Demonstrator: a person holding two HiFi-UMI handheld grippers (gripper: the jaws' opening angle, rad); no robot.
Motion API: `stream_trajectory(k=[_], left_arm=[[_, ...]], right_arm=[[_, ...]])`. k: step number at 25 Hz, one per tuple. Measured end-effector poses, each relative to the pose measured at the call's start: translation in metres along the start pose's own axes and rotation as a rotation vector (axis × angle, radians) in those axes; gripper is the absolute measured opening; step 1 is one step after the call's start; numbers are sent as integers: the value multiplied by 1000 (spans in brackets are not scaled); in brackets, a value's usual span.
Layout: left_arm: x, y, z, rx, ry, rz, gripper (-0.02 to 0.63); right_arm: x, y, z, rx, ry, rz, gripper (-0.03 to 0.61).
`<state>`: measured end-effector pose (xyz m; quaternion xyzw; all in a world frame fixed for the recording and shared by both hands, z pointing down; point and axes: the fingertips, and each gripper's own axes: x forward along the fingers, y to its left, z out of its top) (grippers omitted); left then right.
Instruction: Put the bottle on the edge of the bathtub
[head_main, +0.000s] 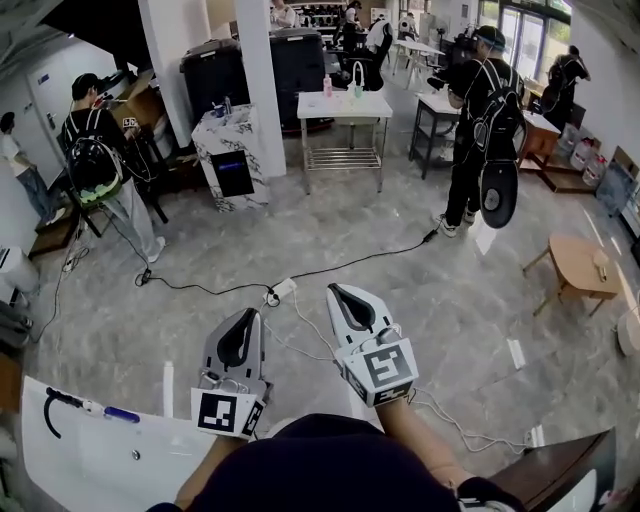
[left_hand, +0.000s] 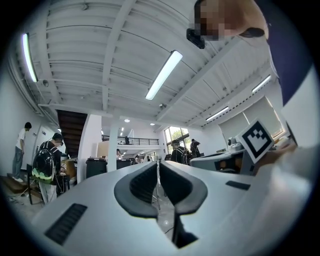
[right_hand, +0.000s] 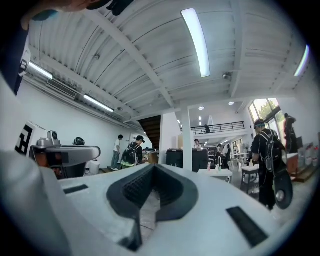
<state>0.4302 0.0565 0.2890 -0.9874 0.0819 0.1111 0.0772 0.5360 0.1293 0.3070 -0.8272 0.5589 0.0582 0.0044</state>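
Observation:
The white bathtub (head_main: 70, 465) fills the lower left corner of the head view. On its rim lies a slim white and blue object (head_main: 104, 410) with a black hooked end; I cannot tell whether it is the bottle. My left gripper (head_main: 246, 314) is held just right of the tub, pointing forward, shut and empty. My right gripper (head_main: 336, 290) is beside it, also shut and empty. In the left gripper view the left gripper (left_hand: 158, 165) has its pads together with nothing between them. The right gripper view shows the same for the right gripper (right_hand: 152, 167).
Cables and a power strip (head_main: 281, 291) cross the grey floor ahead. Further off stand a marble pedestal (head_main: 232, 155), a white table (head_main: 345, 105) and a low wooden table (head_main: 583, 266). People with backpacks stand at left (head_main: 100, 165) and right (head_main: 485, 130). Dark wooden furniture (head_main: 560, 470) sits at lower right.

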Motion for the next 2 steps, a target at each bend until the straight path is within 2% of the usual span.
stream_trajectory(k=[2], left_arm=[[2,3,0,10,2,-7,5]], right_arm=[[6,1,2,-2,-9,8,2]])
